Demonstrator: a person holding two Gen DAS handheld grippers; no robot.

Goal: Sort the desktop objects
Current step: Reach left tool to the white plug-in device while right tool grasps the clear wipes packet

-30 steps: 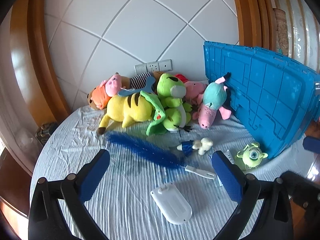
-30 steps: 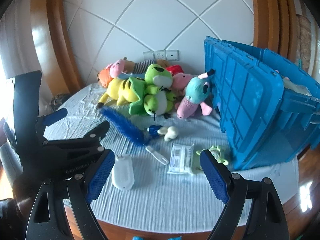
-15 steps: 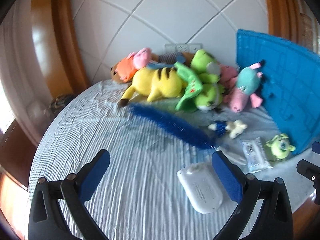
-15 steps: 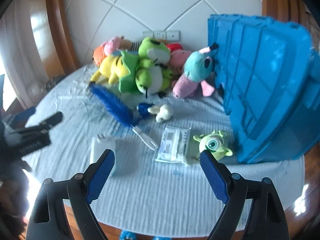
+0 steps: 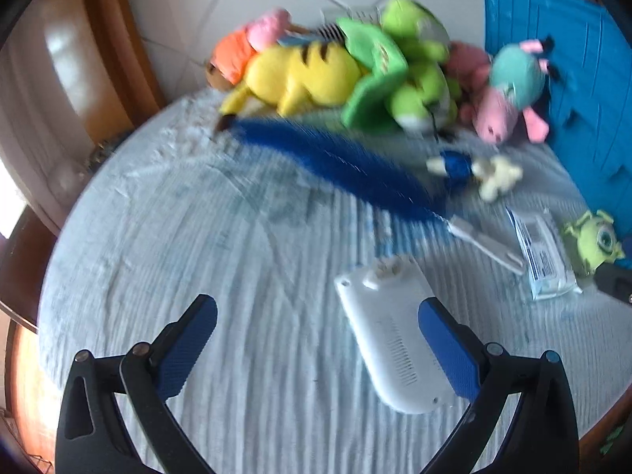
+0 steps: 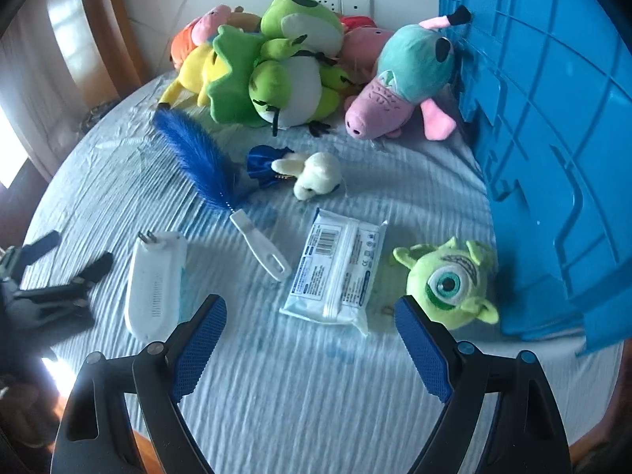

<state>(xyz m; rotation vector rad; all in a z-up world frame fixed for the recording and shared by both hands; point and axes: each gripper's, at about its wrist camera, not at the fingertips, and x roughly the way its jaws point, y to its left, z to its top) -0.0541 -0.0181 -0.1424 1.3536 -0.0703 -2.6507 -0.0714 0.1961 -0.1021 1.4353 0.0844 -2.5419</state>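
Observation:
On the round table's pale ribbed cloth point(image 6: 316, 387) lie a white plug-in device point(image 6: 156, 284), a blue feather duster point(image 6: 197, 162) with a white handle, a wet-wipes pack point(image 6: 335, 268), a one-eyed green plush point(image 6: 446, 280) and a small white plush in blue point(image 6: 308, 172). My right gripper point(image 6: 312, 347) stands open low over the cloth, just in front of the wipes pack. My left gripper point(image 5: 318, 347) is open too, its right finger point(image 5: 446, 347) beside the white device point(image 5: 391, 335). Nothing is held.
A heap of plush toys point(image 6: 284, 71) fills the back of the table by the wall sockets point(image 6: 343, 2). A big blue crate point(image 6: 553, 150) stands on the right, against the table edge. The left gripper point(image 6: 51, 276) shows at the right view's left edge.
Both grippers have dropped lower and moved closer to the table; the left one swung left so the white device now sits by its right finger. No object has moved.

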